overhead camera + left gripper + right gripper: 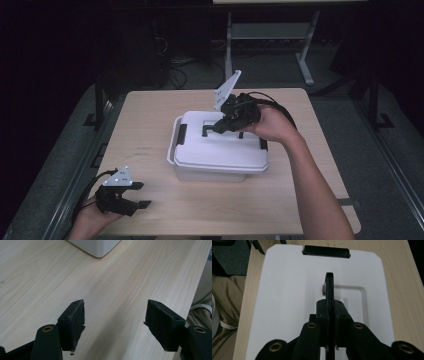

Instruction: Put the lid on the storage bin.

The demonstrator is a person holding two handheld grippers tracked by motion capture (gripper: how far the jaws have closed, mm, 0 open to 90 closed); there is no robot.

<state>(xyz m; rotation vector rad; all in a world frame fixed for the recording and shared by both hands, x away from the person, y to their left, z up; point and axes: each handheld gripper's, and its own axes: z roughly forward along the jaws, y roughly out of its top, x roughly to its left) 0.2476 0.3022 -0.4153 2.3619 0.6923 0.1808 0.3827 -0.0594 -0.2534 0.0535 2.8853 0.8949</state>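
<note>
A white box point(220, 160) with a white lid point(220, 145) stands at the middle of the wooden bench point(150, 150), slightly toward the far side. The lid sits flat on the box. A black latch point(182, 132) lies at the left end of the lid and another black latch point(263, 144) at the right end. A black handle point(209, 130) rises upright from the shallow recess in the middle of the lid.

The right hand-held gripper point(220, 127) reaches in from the right over the lid, its grey plate tilted up toward the far side. In the right gripper view, the right hand-held gripper point(329, 315) has its jaws pressed together on the handle point(329, 287), which stands on edge between them above the lid point(287, 290). The far latch point(326, 251) shows at the lid's far edge in that view.

The left hand-held gripper point(137, 200) rests low at the near left corner of the bench, well apart from the box, pointing to the right. In the left gripper view, the left hand-held gripper point(115, 322) has its jaws spread wide with nothing between them, and bare bench point(125, 277) lies beneath. A corner of the box point(96, 247) shows at the far edge of that view
</note>
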